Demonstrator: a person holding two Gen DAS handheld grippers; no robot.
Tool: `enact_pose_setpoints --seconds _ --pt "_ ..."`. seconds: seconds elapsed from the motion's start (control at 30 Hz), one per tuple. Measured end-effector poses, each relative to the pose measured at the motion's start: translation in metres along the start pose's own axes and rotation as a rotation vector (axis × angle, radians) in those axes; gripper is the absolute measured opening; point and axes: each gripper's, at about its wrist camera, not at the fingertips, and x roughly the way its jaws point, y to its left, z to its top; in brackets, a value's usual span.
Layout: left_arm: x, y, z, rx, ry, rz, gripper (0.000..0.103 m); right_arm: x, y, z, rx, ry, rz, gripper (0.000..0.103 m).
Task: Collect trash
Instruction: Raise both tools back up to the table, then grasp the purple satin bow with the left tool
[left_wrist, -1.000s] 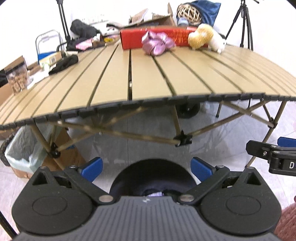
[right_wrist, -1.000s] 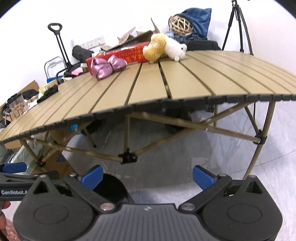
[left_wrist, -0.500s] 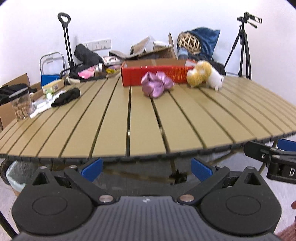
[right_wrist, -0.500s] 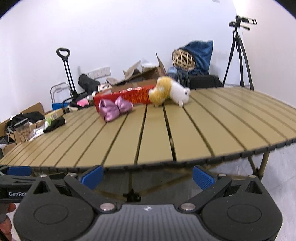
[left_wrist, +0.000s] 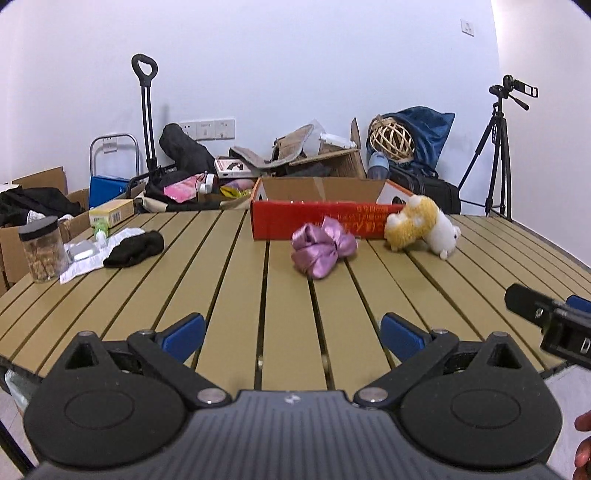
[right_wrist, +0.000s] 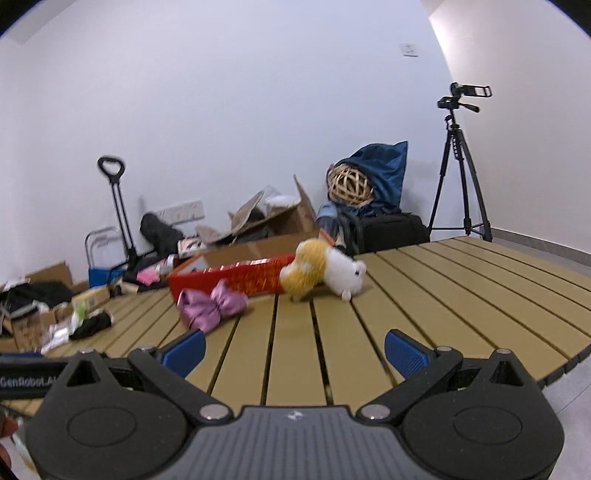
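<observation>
Both grippers held open and empty above the near edge of a slatted table, with the loose items lying well ahead of them.

The left gripper (left_wrist: 291, 332) has its blue-padded fingers (left_wrist: 184, 330) spread wide with nothing between them; the right gripper (right_wrist: 293, 347) is spread likewise and also empty. Straight ahead of the left gripper, well apart from it on the slatted table (left_wrist: 236, 288), lies a crumpled purple wrapper (left_wrist: 323, 251), just in front of an open red box (left_wrist: 317, 218). A yellow-and-white plush toy (left_wrist: 421, 229) lies ahead and to the right, beside the box. Far to the left front rest a black cloth (left_wrist: 135, 249), white paper (left_wrist: 83, 264) and a lidded jar (left_wrist: 42, 249).
</observation>
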Motion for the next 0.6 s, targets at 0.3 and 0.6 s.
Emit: enact_pose_setpoints --seconds 0.3,0.6 --pt "0.024 0.0 0.016 -0.018 -0.02 0.013 0.103 0.03 -0.009 0.013 0.049 -0.04 -0.041 0.103" --pt "0.051 -0.005 0.028 -0.003 -0.035 -0.028 0.103 0.055 -0.016 0.019 0.026 -0.047 -0.047 0.103"
